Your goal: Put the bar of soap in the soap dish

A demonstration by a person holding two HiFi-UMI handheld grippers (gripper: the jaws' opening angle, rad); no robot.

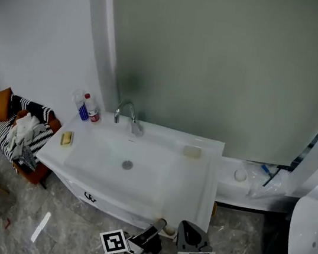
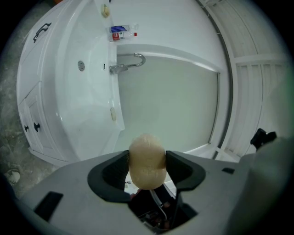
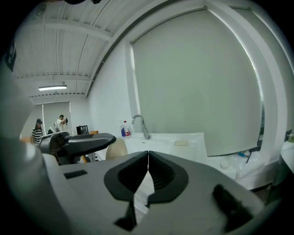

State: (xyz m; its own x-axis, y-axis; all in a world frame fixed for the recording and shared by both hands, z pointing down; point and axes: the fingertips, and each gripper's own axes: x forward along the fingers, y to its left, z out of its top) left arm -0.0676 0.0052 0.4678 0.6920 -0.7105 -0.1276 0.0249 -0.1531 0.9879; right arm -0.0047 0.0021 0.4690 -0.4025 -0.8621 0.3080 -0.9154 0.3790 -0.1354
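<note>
While the left gripper [image 2: 147,163] had its jaws closed onto the bar of soap [image 2: 147,148], pinching it across its narrow waist, both grippers hung below the front edge of the sink [image 1: 209,188], well short of the faucet [image 1: 129,116]. The right gripper [image 3: 148,161] had its jaws pressed together with nothing between them.

Two things could have been the soap dish, and I could not tell which. A small yellowish square piece [image 1: 67,138] lay on the rim left of the faucet, beyond the two bottles [image 1: 87,108]. A pale oval [image 1: 192,151] lay on the rim right of the faucet.

The step in hand looked like the carry. Doing it well would mean keeping the squeeze even, since the soap was rounded, smooth and cream-coloured, bulging above and below the pads, so it could probably squirt out if gripped harder or tilted. It would be best to bring it low over the dish, level it, and part the jaws only once it sat down.

The sink was glossy white, with a shallow rectangular bowl and a round drain in front of the faucet. The faucet was a curved chrome spout. The jaw pads were dark, matte and ribbed.
</note>
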